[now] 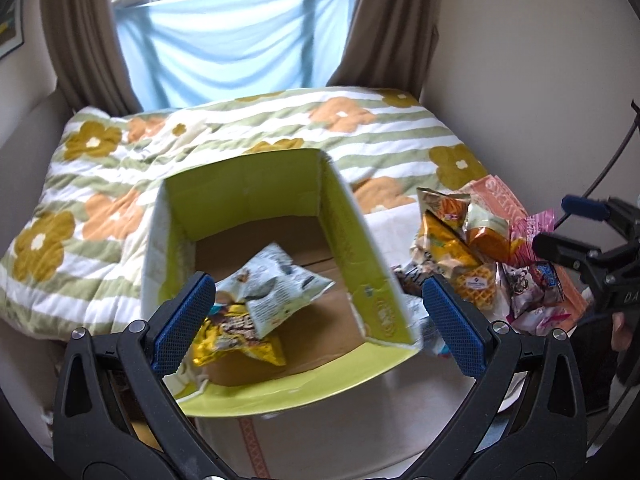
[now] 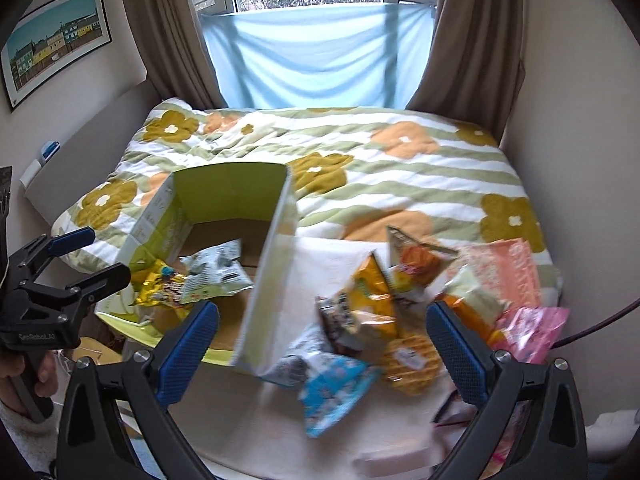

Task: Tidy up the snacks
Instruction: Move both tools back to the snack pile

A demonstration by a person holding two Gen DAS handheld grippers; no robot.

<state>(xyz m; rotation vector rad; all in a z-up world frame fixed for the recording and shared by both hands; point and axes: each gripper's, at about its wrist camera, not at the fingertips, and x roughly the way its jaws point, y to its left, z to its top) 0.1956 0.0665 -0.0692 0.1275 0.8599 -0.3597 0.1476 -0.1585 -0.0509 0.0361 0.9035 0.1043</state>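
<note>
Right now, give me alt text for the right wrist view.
An open right gripper hovers over a loose pile of snack packets on a floral bedspread. Left of the pile stands a green-lined cardboard box holding two packets.

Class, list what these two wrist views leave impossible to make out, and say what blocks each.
- Yellow snack bag, left wrist view: the left tool's finger covers one end.
- Blue snack packet, right wrist view: motion blur makes its print unreadable.
- Box near corner, right wrist view: hidden behind the right tool's finger.
- Pink packet: partly behind the other finger.
</note>
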